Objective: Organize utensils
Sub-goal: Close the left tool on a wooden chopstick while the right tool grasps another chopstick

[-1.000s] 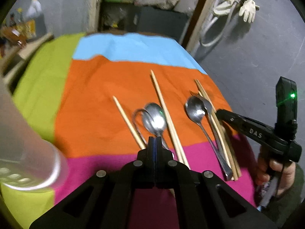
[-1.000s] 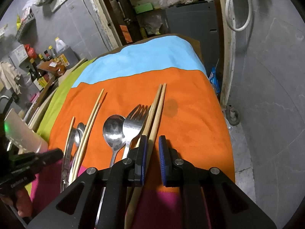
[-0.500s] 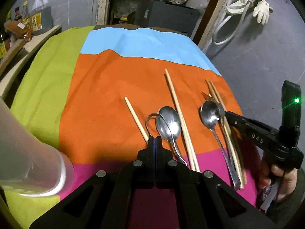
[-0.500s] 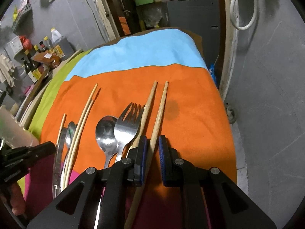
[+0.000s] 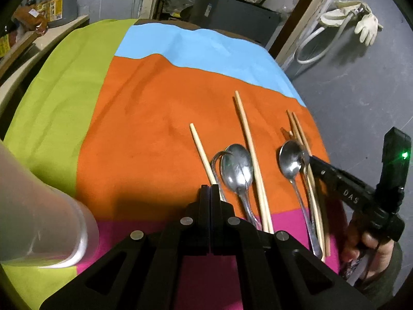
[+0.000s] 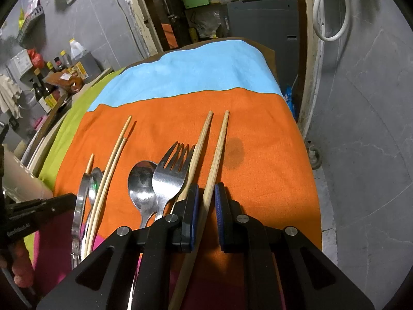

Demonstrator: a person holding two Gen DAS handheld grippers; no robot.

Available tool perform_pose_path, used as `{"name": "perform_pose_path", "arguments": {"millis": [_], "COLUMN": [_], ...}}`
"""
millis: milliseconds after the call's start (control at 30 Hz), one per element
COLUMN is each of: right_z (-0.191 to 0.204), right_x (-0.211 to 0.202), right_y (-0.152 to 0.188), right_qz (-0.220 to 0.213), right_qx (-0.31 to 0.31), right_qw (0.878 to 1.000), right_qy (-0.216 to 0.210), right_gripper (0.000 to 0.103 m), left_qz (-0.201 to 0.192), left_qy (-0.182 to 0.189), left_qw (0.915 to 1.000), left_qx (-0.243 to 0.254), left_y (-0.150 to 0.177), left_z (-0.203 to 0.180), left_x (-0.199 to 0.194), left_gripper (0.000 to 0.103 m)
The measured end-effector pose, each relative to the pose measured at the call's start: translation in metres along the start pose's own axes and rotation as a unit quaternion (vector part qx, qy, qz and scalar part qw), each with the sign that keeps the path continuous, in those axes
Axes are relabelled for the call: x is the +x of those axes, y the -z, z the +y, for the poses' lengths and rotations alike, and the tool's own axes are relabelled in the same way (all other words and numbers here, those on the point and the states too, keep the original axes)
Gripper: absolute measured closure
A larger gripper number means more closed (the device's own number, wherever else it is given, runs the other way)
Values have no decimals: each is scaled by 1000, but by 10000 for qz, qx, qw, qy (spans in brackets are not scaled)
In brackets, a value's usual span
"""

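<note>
Far half of counter (image 5: pixel 144 108): bare cloth, clear passage across the orange and blue bands.
Left edge: translucent cup (image 5: pixel 38 222) stands at the near-left corner and blocks low approach there.
Near-right quarter: utensil row (image 6: pixel 165 180) lies close-packed; narrow gaps between pieces.
Right edge: bare orange strip (image 6: pixel 271 160) beside the outer chopstick (image 6: pixel 216 160), wide enough for a hand-held gripper.
Beyond right edge: open floor (image 6: pixel 361 129).

Worktop under a colour-block cloth (image 5: pixel 155 103): green, blue, orange, magenta panels. Dark stain (image 6: pixel 235 152) on the orange. Pale glove (image 5: pixel 367 25) and white hose (image 6: pixel 327 13) hang on grey wall. Bottles (image 6: pixel 49 77) crowd a side shelf. Dark cabinet (image 6: pixel 260 23) behind.
</note>
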State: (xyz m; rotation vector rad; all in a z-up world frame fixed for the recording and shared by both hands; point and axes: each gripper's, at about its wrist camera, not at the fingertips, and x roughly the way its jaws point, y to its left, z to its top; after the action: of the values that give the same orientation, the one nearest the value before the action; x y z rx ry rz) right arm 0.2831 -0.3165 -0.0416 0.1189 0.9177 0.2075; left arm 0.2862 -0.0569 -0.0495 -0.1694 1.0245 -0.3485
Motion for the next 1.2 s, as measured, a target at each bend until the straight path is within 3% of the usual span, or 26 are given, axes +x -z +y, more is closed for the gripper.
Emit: {"name": "perform_pose_path", "arguments": {"millis": [133,300,500,833,1200], "right_z": [-1,-1,-1,-3,-8], "right_x": [-1,0,-1,-3,-16], "right_y": [0,0,1,0,11], "right_qz": [-8,-11,-19,-41,21], "right_qx": [15,18,25,106,341], "right_qw": [10000,10000,10000,9998,9980], "right_qy": [-35,-39,-44,-140,-533], "right_gripper": [93,93,93,93,96], "left_qz": [41,44,283,235,187], "left_qy": [128,4,271,462,250], "left_qw": [9999,9999,9992,9987,9994], "left_qx": [-18,136,39,-32,150], "left_y": [-1,-1,-7,-4,16], "left_z": [0,-5,-7,-3,-7], "left_x": [0,3,16,9,-11], "left_gripper": [103,103,97,98,101]}}
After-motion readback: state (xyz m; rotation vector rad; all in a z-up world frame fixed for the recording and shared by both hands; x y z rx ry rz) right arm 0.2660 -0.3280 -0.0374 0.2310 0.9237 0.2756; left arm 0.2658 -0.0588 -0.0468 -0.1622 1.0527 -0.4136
